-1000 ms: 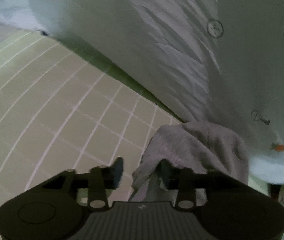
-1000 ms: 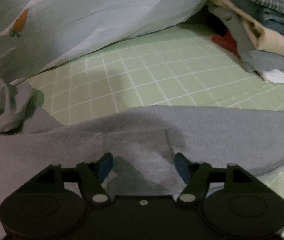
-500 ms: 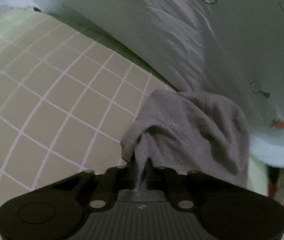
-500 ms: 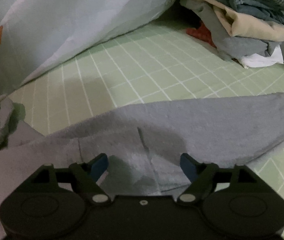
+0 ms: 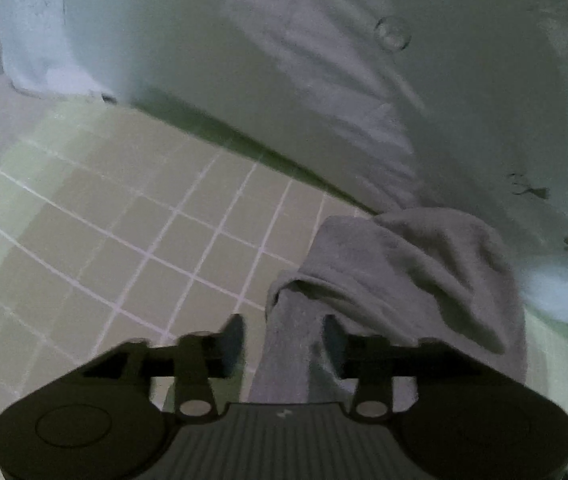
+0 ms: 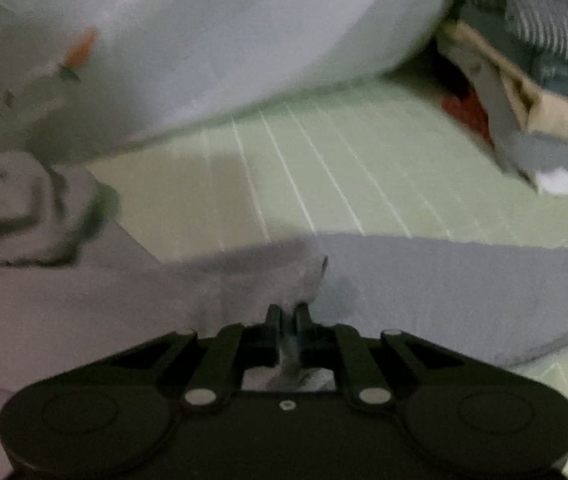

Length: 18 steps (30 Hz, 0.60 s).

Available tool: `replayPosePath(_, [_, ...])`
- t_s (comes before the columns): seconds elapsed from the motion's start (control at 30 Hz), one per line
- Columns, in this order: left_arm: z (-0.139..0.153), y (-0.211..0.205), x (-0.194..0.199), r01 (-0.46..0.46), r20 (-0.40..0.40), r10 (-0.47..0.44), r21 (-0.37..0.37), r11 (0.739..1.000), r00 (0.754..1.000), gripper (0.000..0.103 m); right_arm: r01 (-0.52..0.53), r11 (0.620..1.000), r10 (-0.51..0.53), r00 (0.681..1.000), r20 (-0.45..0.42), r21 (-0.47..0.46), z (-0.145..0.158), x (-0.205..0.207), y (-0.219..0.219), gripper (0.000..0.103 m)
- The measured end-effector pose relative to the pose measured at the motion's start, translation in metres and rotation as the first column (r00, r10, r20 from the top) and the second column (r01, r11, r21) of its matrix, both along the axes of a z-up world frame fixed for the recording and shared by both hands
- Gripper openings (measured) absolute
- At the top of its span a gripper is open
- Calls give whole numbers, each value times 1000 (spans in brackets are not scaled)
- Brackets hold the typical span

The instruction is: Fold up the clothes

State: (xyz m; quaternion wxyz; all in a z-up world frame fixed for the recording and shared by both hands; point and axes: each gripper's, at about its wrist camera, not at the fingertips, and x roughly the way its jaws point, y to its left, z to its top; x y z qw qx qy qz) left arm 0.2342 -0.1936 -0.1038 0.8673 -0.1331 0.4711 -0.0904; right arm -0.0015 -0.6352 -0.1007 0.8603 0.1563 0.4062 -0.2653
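The grey garment [image 6: 443, 280] lies on the green checked bed sheet [image 6: 323, 152], stretched long from left to right in front of both tongs. The right tongs [image 6: 287, 316] are squeezed tight on a pinch of the cloth near its middle. The left tongs [image 5: 282, 340] are open – a strip of the grey cloth runs up between the two fingers, and its bunched end sits just ahead, against the pale pillow [image 5: 244, 40]. A pile of other clothes [image 6: 531, 92] waits far off to the right.
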Motion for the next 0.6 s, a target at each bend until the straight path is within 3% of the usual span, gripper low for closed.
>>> replayPosePath(0.17, [20,10,-49,-39,3,39,-3,999,999,62,-64,997,60,989,132,29,29,-5,34,8])
replayPosePath(0.33, [23,4,-110,-8,-34,8,16,1000,999,68,-255,956,229,957,177,142,21,2,93,13])
replayPosePath(0.4, [23,-3,-134,12,-40,-11,38,999,999,72,-296,938,270,951,154,180,11,0,111,32])
replayPosePath(0.47, [22,-12,-154,29,-43,-27,53,998,999,75,-267,952,246,959,140,153,11,-18,105,81])
replayPosePath(0.53, [21,-22,-173,45,-45,-43,64,997,998,76,-236,964,220,967,126,123,11,-38,97,99])
replayPosePath(0.6, [19,-33,-188,55,-43,-52,68,996,998,78,-205,974,194,974,114,93,11,-57,90,102])
